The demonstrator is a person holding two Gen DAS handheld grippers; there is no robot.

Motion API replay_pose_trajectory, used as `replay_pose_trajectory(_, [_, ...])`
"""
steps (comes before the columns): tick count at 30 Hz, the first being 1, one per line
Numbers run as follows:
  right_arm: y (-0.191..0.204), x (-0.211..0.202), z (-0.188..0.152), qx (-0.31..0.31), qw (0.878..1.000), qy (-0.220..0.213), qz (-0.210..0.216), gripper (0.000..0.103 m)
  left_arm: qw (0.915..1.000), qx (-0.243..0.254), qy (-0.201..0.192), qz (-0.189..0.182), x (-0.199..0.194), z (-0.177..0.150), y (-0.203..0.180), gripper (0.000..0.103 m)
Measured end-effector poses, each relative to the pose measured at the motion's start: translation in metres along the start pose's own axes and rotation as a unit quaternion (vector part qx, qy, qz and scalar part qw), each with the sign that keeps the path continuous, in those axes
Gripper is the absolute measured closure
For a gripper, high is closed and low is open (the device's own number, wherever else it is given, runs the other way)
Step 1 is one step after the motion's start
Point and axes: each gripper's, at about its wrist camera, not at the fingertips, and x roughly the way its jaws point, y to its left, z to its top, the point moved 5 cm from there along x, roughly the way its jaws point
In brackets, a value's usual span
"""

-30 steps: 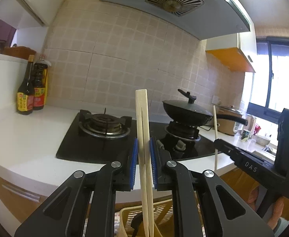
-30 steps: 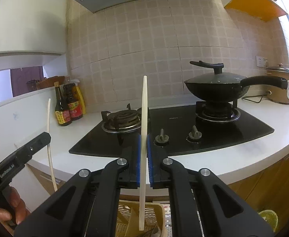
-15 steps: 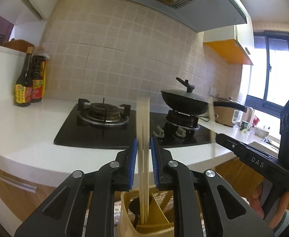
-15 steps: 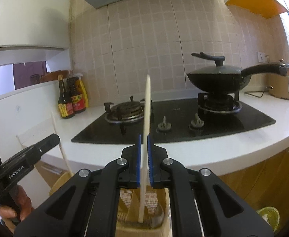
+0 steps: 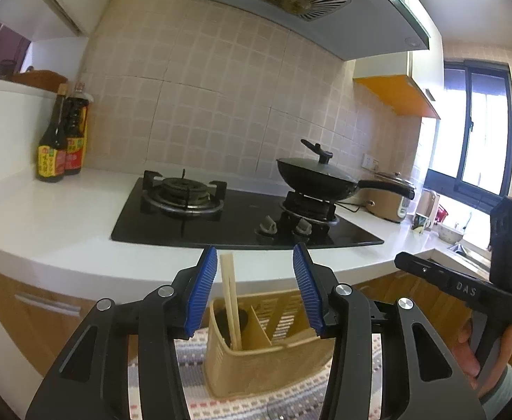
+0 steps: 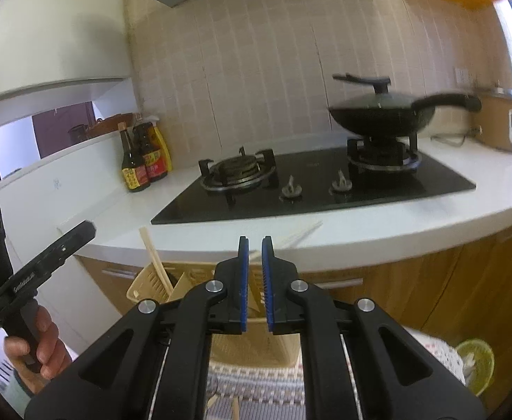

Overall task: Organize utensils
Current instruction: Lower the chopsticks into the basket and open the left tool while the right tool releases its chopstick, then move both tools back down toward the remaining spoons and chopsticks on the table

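- Nearest in the left wrist view, the left tongs [image 5: 255,288] stand spread wide with nothing between the blue pads [image 5: 203,290]; whatever they carried is no longer in them.
- Just beyond them, at 12 o'clock and a little low, the beige utensil holder [image 5: 256,360] sits on a striped mat [image 5: 193,381]. A pair of chopsticks [image 5: 230,301] stands upright in its compartment on the 9 o'clock side, beside a dark-handled utensil whose kind I cannot tell.
- In the right wrist view, the right tongs [image 6: 255,285] are parted only a narrow slit, and nothing shows between them; a pale, motion-blurred stick [image 6: 299,236] lies off at about 1 o'clock, seemingly loose and tipping toward the holder's rim.
- The same holder is partly hidden behind the right tongs, with the chopsticks leaning out at 10 o'clock.
- Judgement: the step in hand is the drop into the holder. The left side looks finished; the right side's piece may not have settled.
- Next move calls for lifting both tongs straight up clear of the standing chopsticks, checking that the blurred stick landed inside, then finding any remaining utensil.
- Farther off: the white surface [image 5: 46,220], the black hob [image 5: 242,220], a lidded wok [image 5: 317,176] at 1 o'clock, and sauce bottles [image 5: 62,143] at 10 o'clock.
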Motion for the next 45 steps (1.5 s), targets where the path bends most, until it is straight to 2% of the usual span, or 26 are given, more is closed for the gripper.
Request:
replay_pose_trajectory(1, [-0.005,0.001,0.001,0.01,1.0,0.011,0.004,0.087,1.0,-0.005,0.003,-0.004,-0.001,0.0,0.001,0.059])
replay_pose_trajectory(3, [-0.015,0.004,0.003,0.035,0.999,0.036,0.017,0.068,0.9998,-0.014,0.006,-0.009,-0.004,0.001,0.002,0.059])
replay_pose_trajectory(4, [-0.019,0.005,0.003,0.047,0.998,0.044,0.022,0.066,0.9998,-0.016,0.006,-0.011,-0.006,0.001,0.002,0.059])
replay_pose_trajectory(9, [-0.036,0.013,0.0,0.108,0.989,0.081,0.059,0.065,0.9999,-0.005,0.01,-0.012,-0.012,-0.001,-0.001,0.059])
replay_pose_trajectory(12, [-0.039,0.015,-0.007,0.125,0.985,0.094,0.071,0.065,0.9998,0.005,0.019,-0.008,-0.013,-0.003,-0.001,0.059])
replay_pose_trajectory(17, [-0.035,0.002,-0.029,0.106,0.984,0.126,0.067,0.065,0.9989,0.001,0.044,-0.014,-0.026,-0.015,0.002,0.059])
replay_pose_trajectory(27, [-0.048,-0.044,-0.079,0.096,0.979,0.176,0.03,0.065,0.9918,-0.007,0.124,-0.032,-0.059,-0.069,-0.01,0.059])
replay_pose_trajectory(31, [-0.042,-0.042,-0.108,0.074,0.973,0.218,0.008,0.065,0.9804,0.003,0.195,-0.028,-0.056,-0.104,-0.021,0.059])
replay_pose_trajectory(34, [-0.031,-0.032,-0.141,0.053,0.961,0.272,-0.001,0.065,0.9673,0.009,0.251,-0.033,-0.047,-0.132,-0.026,0.059])
replay_pose_trajectory(37, [-0.019,-0.019,-0.167,0.042,0.948,0.314,0.007,0.065,0.9486,-0.002,0.313,-0.046,-0.035,-0.161,-0.027,0.059])
replay_pose_trajectory(38, [-0.014,-0.015,-0.176,0.039,0.944,0.327,0.008,0.065,0.9395,-0.003,0.34,-0.045,-0.03,-0.173,-0.027,0.061])
replay_pose_trajectory(40, [-0.007,-0.01,-0.185,0.026,0.94,0.34,0.006,0.065,0.9265,0.003,0.374,-0.041,-0.025,-0.19,-0.027,0.061])
replay_pose_trajectory(42, [-0.001,-0.005,-0.191,0.012,0.938,0.347,-0.002,0.066,0.9186,0.004,0.393,-0.04,-0.022,-0.202,-0.029,0.061])
replay_pose_trajectory(45, [0.006,0.005,-0.196,-0.001,0.932,0.361,-0.01,0.066,0.913,-0.008,0.405,-0.045,-0.018,-0.21,-0.031,0.061])
